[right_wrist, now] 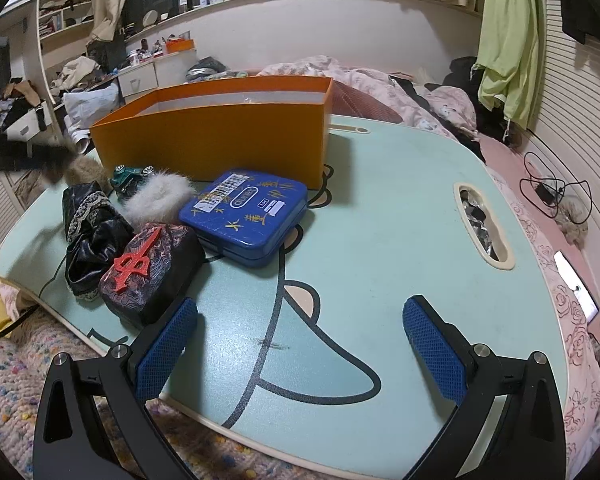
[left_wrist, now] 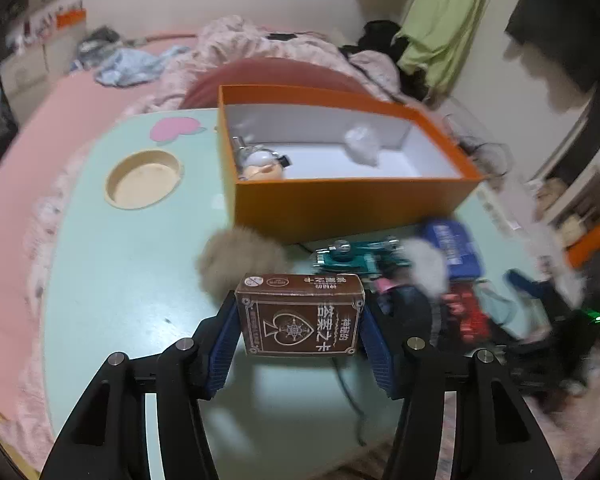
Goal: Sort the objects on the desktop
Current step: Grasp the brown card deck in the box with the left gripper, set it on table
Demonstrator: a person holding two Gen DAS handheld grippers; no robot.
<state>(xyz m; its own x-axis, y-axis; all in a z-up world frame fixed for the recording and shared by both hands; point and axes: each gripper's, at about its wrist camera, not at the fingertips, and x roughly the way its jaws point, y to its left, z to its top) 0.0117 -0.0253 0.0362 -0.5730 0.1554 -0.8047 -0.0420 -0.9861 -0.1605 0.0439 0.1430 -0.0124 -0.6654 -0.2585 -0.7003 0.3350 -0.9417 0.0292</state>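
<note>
My left gripper (left_wrist: 300, 320) is shut on a brown card box (left_wrist: 300, 314) and holds it above the mint-green table (left_wrist: 112, 280), short of the open orange box (left_wrist: 340, 200). That box holds a small figure (left_wrist: 260, 166) and crumpled plastic (left_wrist: 362, 144). My right gripper (right_wrist: 300, 344) is open and empty over the table's near edge. On the table lie a blue tin (right_wrist: 246, 216), a teal toy (right_wrist: 126, 180), a grey fur ball (right_wrist: 160, 198), a black lace pouch (right_wrist: 86, 228) and a dark pouch with a red ornament (right_wrist: 152, 272).
A brown fur ball (left_wrist: 236, 260) lies by the orange box (right_wrist: 220, 128). The table has a round cup recess (left_wrist: 144, 178) and a slot (right_wrist: 482, 224). A bed with pink bedding (right_wrist: 380, 80) surrounds the table. A cable (right_wrist: 552, 192) lies at the right.
</note>
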